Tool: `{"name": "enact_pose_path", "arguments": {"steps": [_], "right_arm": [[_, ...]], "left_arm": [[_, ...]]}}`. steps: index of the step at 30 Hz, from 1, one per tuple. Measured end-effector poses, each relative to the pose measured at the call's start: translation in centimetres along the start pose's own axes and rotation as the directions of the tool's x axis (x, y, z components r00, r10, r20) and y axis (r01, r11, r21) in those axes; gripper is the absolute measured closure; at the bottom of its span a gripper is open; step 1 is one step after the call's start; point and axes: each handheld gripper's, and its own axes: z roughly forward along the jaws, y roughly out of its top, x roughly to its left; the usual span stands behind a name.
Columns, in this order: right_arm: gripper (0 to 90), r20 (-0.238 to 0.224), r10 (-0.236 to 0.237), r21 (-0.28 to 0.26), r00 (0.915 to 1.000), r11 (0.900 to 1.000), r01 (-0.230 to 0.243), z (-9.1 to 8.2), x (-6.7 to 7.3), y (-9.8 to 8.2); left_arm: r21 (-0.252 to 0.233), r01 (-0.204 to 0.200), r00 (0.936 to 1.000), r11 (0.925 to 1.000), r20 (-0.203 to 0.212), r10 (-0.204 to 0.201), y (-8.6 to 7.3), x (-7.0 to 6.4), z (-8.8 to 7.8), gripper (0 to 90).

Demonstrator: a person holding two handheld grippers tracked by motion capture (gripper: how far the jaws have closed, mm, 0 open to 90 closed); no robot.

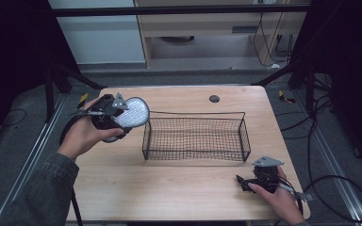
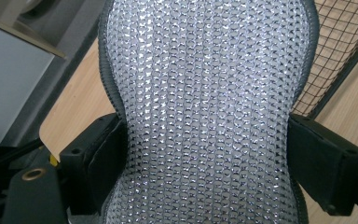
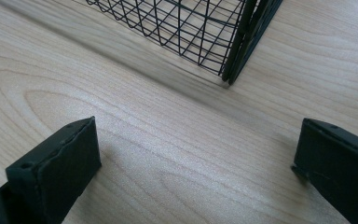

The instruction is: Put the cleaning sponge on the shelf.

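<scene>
I'm holding the silver mesh pad [image 1: 131, 113], left gripper [image 1: 118, 114] clamped tight on it, just left of the wire basket [image 1: 195, 155]. Right gripper [image 1: 243, 181] is idling wide open, empty. Next I'm probably carrying it over the rim.

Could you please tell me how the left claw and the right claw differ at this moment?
The left claw is shut on a silvery mesh pad, while the right claw stands open with nothing between its jaws. The left claw is held up beside the left end of the wire basket; the right claw sits low over the wooden table, near the basket's right front corner. Both are black, two-jawed and hand-held.
</scene>
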Motion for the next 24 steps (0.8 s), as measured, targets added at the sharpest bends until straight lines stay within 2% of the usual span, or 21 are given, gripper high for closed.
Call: {"name": "enact_pose_path", "arguments": {"steps": [21,24], "right_arm": [[0.4,0.001,0.002,0.001,1.0000,1.000,-0.002,0.0,0.0,0.0],[0.4,0.000,0.001,0.001,1.0000,1.000,-0.001,0.0,0.0,0.0]], "left_arm": [[-0.033,-0.057,0.9983,0.9978,0.007,0.058,3.7,-1.2,0.5,15.1],[-0.035,-0.075,0.9971,0.9966,0.009,0.075,4.5,-1.5,0.7,15.1]]}}
